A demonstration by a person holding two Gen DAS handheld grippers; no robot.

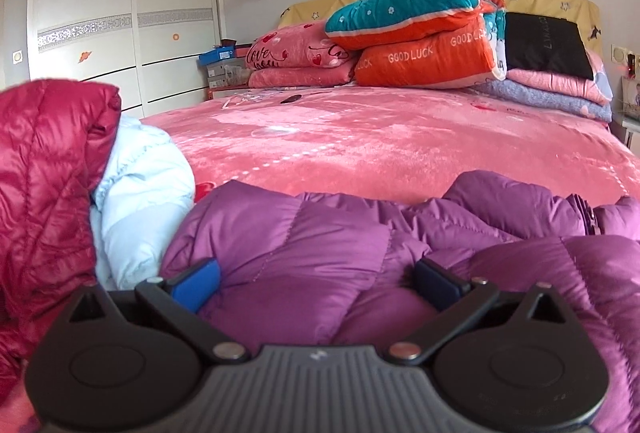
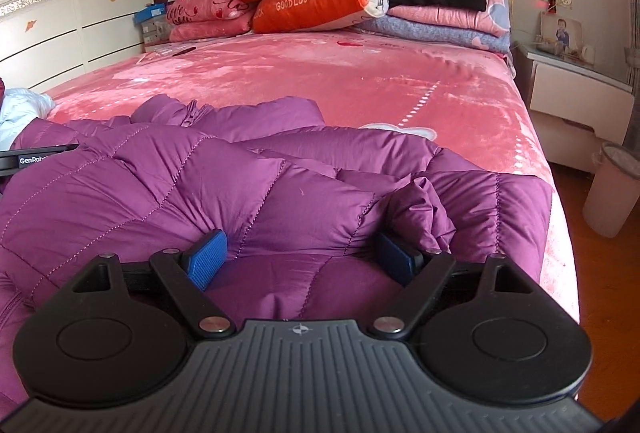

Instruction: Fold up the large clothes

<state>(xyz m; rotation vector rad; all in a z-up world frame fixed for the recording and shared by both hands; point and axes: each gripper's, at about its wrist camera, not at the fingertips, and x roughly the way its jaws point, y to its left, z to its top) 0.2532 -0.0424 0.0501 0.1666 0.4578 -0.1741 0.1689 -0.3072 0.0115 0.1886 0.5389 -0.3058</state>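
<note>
A purple quilted down jacket (image 1: 320,241) lies bunched at the near edge of the pink bed (image 1: 380,145); it also fills the right wrist view (image 2: 192,173). My left gripper (image 1: 316,281) is open, its blue pads (image 1: 198,283) set wide apart with a puffed fold of the jacket between them. My right gripper (image 2: 302,259) is open too, its pads (image 2: 208,259) pressed into the jacket on either side of a fold near the bed's right edge. The left gripper's body (image 2: 32,159) shows at the far left of the right wrist view.
A dark red down jacket (image 1: 44,185) and a pale blue one (image 1: 140,201) lie at the left. Folded quilts (image 1: 420,33) and pillows are stacked at the headboard. A white wardrobe (image 1: 120,13) stands left; a nightstand (image 2: 580,89) and a bin (image 2: 612,189) stand right of the bed.
</note>
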